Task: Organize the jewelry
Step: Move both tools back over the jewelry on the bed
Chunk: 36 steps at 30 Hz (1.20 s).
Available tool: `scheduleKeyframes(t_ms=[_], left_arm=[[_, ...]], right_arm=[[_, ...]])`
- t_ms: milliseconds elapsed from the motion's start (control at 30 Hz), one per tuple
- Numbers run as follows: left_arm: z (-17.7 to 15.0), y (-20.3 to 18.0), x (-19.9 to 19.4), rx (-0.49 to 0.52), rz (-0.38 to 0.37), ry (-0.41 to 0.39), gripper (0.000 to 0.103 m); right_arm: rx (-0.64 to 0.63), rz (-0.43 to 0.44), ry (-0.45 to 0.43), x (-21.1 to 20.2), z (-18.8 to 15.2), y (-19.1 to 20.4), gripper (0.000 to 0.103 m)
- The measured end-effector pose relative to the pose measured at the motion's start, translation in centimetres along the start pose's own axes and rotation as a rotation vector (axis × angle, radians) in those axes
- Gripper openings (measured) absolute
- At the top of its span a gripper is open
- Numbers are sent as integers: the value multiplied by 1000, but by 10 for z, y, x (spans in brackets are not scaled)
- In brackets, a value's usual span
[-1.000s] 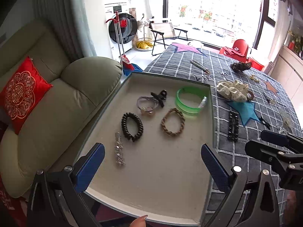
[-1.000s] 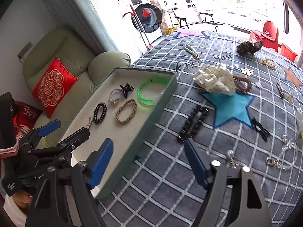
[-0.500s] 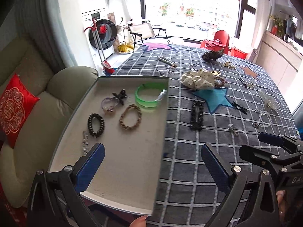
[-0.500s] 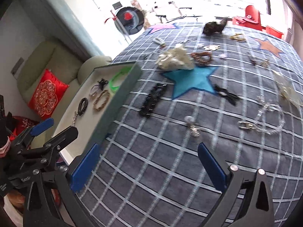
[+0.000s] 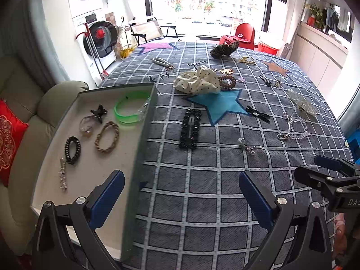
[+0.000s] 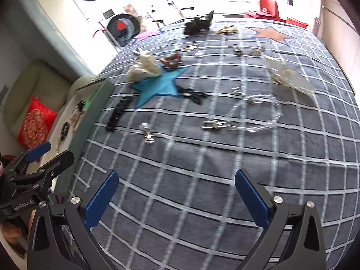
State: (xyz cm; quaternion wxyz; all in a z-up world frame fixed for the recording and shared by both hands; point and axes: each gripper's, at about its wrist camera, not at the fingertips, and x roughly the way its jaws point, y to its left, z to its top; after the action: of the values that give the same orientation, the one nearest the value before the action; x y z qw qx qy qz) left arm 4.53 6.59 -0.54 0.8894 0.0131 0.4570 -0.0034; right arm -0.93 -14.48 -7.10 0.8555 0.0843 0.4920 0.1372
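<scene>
Bare checked tablecloth [image 5: 202, 202] lay directly ahead of the left gripper [image 5: 181, 199], whose fingers stood wide apart with nothing between them. To its left the raised wall of the grey tray [image 5: 144, 139] formed a barrier along the cloth's edge. Ahead, the black rectangular hair clip [image 5: 190, 128] and a small silver charm [image 5: 246, 145] lay apart, with open cloth between them. The right gripper [image 6: 176, 199], likewise spread, had open cloth before it; farther on lay the clear beaded chain with its metal clasp [image 6: 252, 114], with the black bow clip [image 6: 193, 94] beyond.
</scene>
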Motion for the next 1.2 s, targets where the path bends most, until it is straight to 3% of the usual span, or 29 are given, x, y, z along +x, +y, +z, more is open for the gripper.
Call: scheduleKeyframes(t_ms=[567, 700, 867, 1200], left_arm=[[13, -12, 43, 2, -4, 56, 102], [18, -17, 52, 15, -14, 60, 102], [27, -19, 63, 11, -13, 65, 102], [42, -12, 90, -19, -14, 86, 102]], right_arm=[[-85, -21, -33, 4, 28, -11, 102], [-111, -12, -33, 12, 42, -8, 96], [-143, -8, -13, 30, 60, -4, 79], [-249, -42, 18, 66, 83, 12, 76]])
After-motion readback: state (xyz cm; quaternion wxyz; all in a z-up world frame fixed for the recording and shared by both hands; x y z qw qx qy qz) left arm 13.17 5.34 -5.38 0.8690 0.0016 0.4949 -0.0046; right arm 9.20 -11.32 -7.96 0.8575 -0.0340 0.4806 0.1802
